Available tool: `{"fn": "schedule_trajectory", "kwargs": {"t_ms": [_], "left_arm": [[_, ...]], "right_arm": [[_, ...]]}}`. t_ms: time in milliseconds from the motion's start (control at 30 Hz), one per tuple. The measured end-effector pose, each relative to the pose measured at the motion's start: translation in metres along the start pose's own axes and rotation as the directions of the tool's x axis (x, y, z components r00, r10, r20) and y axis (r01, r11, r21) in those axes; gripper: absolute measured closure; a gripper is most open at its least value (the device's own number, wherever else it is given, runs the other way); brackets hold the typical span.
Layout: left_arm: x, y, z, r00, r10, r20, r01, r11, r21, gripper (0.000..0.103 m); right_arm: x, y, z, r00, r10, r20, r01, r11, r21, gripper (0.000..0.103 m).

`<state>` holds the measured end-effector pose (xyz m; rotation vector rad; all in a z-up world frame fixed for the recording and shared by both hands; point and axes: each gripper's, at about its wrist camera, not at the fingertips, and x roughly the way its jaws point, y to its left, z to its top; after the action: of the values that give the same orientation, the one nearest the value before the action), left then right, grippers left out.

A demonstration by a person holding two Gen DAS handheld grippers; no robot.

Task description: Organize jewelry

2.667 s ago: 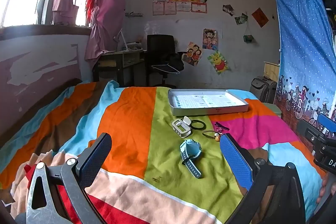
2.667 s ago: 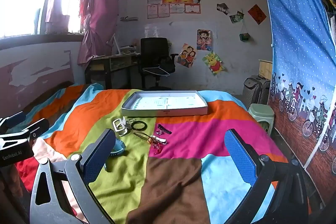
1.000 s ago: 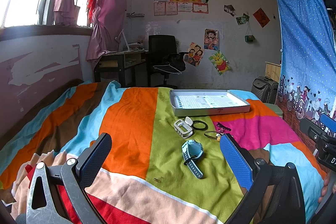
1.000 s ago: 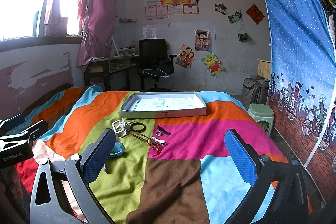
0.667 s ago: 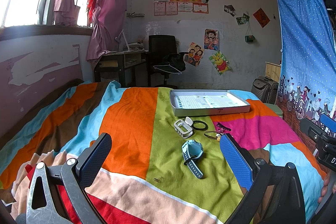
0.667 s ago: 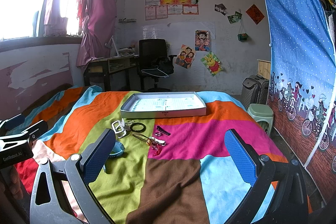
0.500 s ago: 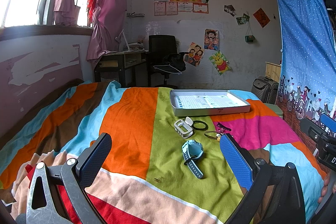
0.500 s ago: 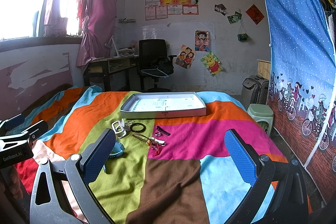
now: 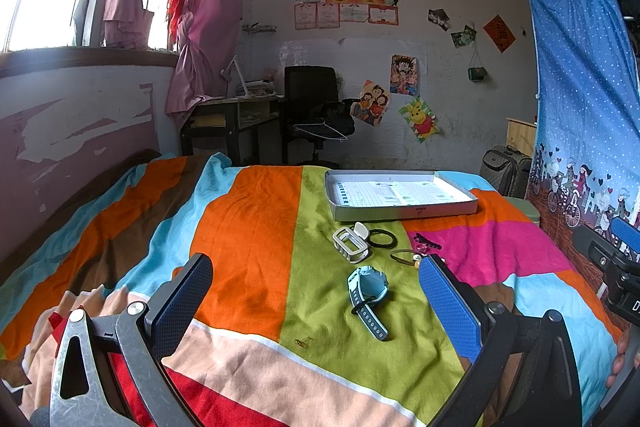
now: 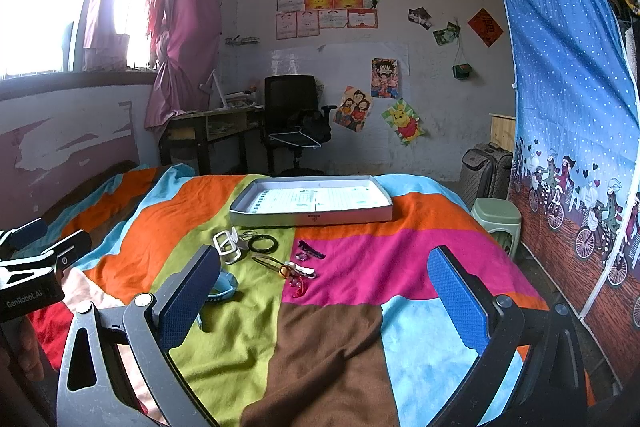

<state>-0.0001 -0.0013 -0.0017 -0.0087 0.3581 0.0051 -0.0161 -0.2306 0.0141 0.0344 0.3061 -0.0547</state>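
Small items lie on a striped blanket. A teal watch [image 9: 369,289] lies nearest; it is partly behind my right gripper's left finger in the right wrist view [image 10: 224,289]. Beyond it are a white clip [image 9: 351,247], a black hair tie [image 9: 382,239], a thin hoop with a bead [image 10: 276,264], a dark hair clip [image 10: 311,249] and a pink piece [image 10: 298,287]. A shallow grey tray [image 9: 404,213] stands behind them, also in the right wrist view [image 10: 312,217]. My left gripper [image 9: 316,303] and right gripper [image 10: 328,291] are open, empty, above the blanket's near part.
The bed's right edge drops to a green stool [image 10: 496,223] and a suitcase [image 10: 486,169]. A blue curtain [image 10: 572,107] hangs at right. A desk [image 9: 232,123] and black chair [image 9: 314,111] stand beyond the bed's far end.
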Motion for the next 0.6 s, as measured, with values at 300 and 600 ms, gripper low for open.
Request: {"fn": "schedule_trajectory", "kwargs": {"t_ms": [300, 600], "left_arm": [[0.0, 0.014, 0.011, 1.0, -0.009, -0.023, 0.008, 1.0, -0.03, 0.0], [0.039, 0.01, 0.024, 0.991, -0.052, -0.123, 0.051, 0.999, -0.009, 0.0]], "right_arm": [[0.005, -0.01, 0.009, 0.998, 0.043, -0.044, -0.042, 0.999, 0.032, 0.001], [0.027, -0.005, 0.031, 0.996, 0.076, -0.049, -0.077, 0.997, -0.017, 0.001]]}}
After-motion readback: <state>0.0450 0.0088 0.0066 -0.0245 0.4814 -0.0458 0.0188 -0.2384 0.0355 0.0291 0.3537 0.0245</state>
